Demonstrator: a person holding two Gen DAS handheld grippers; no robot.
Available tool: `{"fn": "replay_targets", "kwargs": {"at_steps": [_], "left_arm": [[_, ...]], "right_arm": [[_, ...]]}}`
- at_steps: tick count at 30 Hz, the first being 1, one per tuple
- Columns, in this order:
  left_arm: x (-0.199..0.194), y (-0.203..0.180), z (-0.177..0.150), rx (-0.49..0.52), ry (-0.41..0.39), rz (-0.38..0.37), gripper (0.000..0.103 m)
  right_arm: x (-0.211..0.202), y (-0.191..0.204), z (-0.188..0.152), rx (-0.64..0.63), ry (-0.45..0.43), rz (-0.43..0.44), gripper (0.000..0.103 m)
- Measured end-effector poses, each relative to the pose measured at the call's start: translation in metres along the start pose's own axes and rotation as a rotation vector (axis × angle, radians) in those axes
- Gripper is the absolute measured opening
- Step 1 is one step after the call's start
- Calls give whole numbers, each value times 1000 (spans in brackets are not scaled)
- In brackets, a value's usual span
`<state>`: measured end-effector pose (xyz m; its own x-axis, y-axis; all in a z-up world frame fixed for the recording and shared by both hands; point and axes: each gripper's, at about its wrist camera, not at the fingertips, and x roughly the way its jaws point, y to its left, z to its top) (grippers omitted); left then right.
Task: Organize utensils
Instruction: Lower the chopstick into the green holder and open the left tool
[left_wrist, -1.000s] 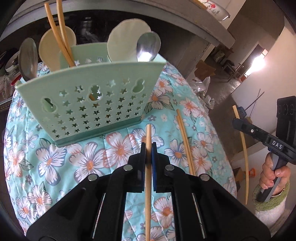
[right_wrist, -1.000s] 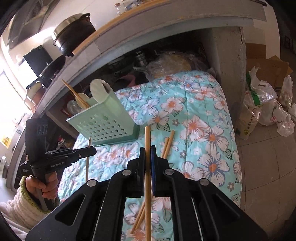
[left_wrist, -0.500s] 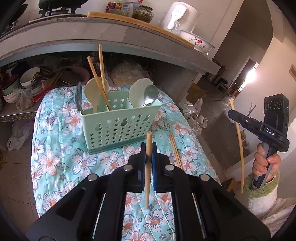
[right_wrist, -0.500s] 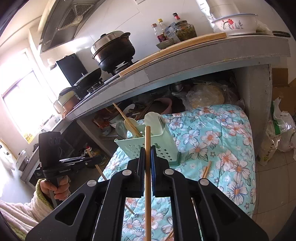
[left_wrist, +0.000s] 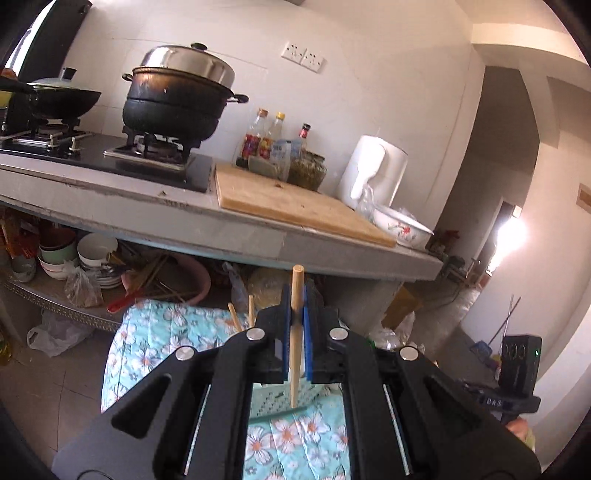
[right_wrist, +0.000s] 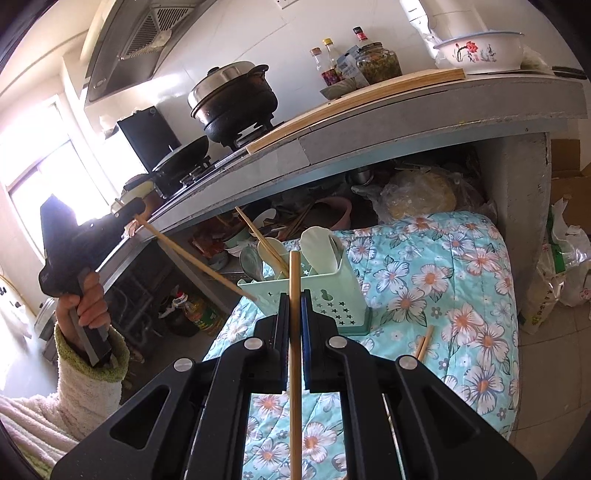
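Left claw (left_wrist: 295, 332) is clamped tight on a thin wooden chopstick (left_wrist: 295, 343), blue pads pinching it near its blunt upper end, the stick standing almost upright with its lower tip hanging over the pale mint-green perforated plastic utensil caddy (left_wrist: 284, 400) just below. Right claw (right_wrist: 294, 332) is likewise closed on a second long wooden chopstick (right_wrist: 294, 369), which runs straight up between the pads and tops out in front of the caddy (right_wrist: 332, 291). From the right wrist view, the left claw's stick slants down to the caddy's near-left corner, tip right at the rim. Inside the caddy stand pale spoons (right_wrist: 317, 243) and two more chopsticks (right_wrist: 258, 234) leaning left. It sits on the table covered in a turquoise quilted cloth with white flowers (right_wrist: 461, 295), and one loose chopstick (right_wrist: 423, 343) lies on that cloth just right of the caddy. Behind rises a grey concrete kitchen counter (left_wrist: 258, 236) carrying a black lidded pot (left_wrist: 177, 99) and a wooden cutting board (left_wrist: 295, 203).
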<state>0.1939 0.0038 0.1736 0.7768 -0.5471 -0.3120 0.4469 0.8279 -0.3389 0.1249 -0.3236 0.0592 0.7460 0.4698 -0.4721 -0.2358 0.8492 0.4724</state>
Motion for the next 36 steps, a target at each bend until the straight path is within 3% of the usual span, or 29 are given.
{"fn": "replay_targets", "kwargs": {"at_steps": [5,14,26,28,30,36], "left_arm": [[30,11,7,-24,-44,64,5],[89,32,-33,-66,-14,100,5],[121,46,-71,-149,106,38,5],[120,47,-75,-159,129,17,8],[119,47,-77,-162,143,6,20],[104,44,-77,-145,137,-13,32]], "right_arm": [[-2,-2,-1,1,4,-10,6],[2,-8,-4,12,22,-22,6],[8,-12,-5,17,39,-26,6],[8,-12,-4,16,39,-27,6],[8,-12,-4,14,40,-28,6],[13,-3,5,-9,36,-28,6]]}}
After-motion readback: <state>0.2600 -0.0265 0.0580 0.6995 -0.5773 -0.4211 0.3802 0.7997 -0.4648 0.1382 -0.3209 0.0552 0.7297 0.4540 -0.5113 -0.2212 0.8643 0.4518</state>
